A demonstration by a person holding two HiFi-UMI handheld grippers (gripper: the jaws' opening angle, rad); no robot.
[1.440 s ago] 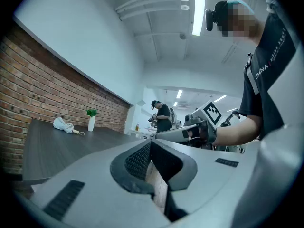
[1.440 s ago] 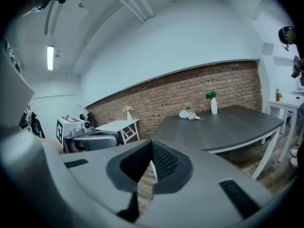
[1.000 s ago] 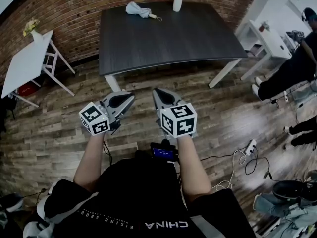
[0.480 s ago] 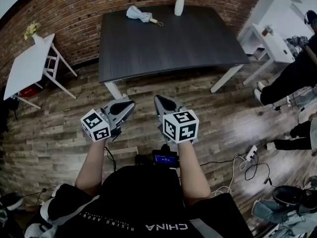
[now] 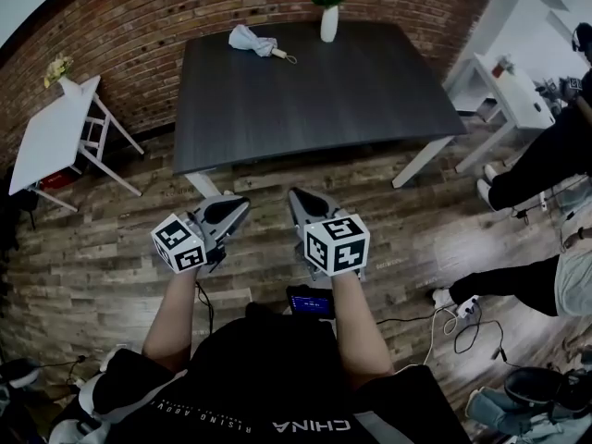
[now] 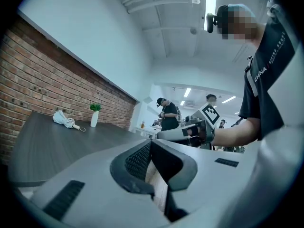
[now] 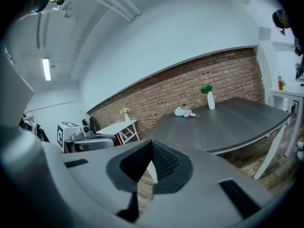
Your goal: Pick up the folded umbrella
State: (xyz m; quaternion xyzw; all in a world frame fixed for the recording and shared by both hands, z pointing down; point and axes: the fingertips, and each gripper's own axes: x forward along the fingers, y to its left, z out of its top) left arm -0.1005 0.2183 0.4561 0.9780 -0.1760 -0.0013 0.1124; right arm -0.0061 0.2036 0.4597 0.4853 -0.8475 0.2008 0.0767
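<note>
Left gripper shut on nothing; right gripper just beside it, jaws likewise together and empty. Both held short of the dark table. Folded umbrella lying well ahead of both, on the table's far side, a little toward the left gripper, near a white vase. Nothing done yet: reach, opening, grasp and lift all remain. Too small to tell: strap and handle detail.

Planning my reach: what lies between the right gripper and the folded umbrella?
Head view: between right gripper and folded umbrella, only wood floor, then bare tabletop; the vase stands aside.
</note>
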